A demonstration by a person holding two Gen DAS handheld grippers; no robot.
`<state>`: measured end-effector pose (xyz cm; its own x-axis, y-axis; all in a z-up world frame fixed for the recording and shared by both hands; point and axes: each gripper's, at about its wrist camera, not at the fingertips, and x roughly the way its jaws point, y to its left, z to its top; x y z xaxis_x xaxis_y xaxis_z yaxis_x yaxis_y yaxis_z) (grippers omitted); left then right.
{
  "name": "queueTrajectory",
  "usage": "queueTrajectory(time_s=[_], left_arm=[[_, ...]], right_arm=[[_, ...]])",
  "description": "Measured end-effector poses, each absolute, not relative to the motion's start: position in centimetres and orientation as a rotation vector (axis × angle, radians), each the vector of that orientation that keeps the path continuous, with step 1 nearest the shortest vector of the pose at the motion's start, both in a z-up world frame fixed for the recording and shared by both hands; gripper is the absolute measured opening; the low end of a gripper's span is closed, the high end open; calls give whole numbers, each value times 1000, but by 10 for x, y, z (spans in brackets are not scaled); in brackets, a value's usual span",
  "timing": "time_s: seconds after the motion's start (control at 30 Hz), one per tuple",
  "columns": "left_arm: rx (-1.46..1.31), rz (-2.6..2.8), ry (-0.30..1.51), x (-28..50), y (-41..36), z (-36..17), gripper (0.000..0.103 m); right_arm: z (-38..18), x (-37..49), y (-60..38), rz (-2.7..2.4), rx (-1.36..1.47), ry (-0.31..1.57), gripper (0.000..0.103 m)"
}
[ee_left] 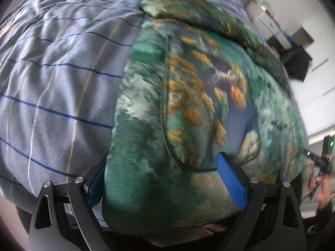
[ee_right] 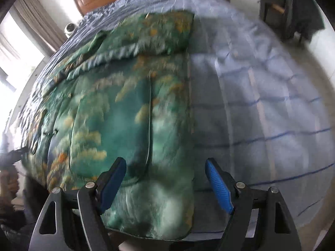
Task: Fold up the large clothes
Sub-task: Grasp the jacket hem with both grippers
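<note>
Fingers (ee_left: pixel 230 179) of the left gripper (ee_left: pixel 163 179) and right gripper (ee_right: pixel 165 185) stand apart, each straddling the near hem of the green printed garment (ee_right: pixel 117 113), spread flat along the striped bedsheet's (ee_right: pixel 261 108) near edge.

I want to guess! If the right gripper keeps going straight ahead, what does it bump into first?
Most likely the green jacket. The right gripper is open, and the jacket's near edge lies between its fingers on the striped bedsheet. Blur makes depth uncertain.

Black tongs (ee_right: pixel 165 179), ribbed blue pads (ee_right: pixel 217 188), silver screws (ee_right: pixel 240 185).
</note>
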<state>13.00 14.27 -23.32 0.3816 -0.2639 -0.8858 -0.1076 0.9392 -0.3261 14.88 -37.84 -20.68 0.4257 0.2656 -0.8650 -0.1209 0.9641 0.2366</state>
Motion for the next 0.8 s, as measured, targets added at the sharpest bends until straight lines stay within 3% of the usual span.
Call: queueTrajectory(time_s=[0.07,0.13,0.23,0.3,0.33,0.43,0.8], left_arm=[[-344,-108,1189,130,137,-233,93],[-365,-114,1195,130,137,-231,85],[-377,-115,1199,126,139,-228,51],[-402,-131,1194,124,140,-225,24],[-415,-135,1189,123,141,-222,19],[-399,-125,1164,123,135,-206,13],[-359,-145,1083,112,133,-163,12]], right_arm=[[-219,148,-376,265,157,1134,79],[-226,149,-376,299,178,1147,80],[-226,150,-373,357,201,1173,79],[-223,150,-369,371,182,1184,51],[-219,150,-366,376,169,1181,31],[-206,153,-360,366,176,1161,19],[-146,144,-353,394,190,1041,15]])
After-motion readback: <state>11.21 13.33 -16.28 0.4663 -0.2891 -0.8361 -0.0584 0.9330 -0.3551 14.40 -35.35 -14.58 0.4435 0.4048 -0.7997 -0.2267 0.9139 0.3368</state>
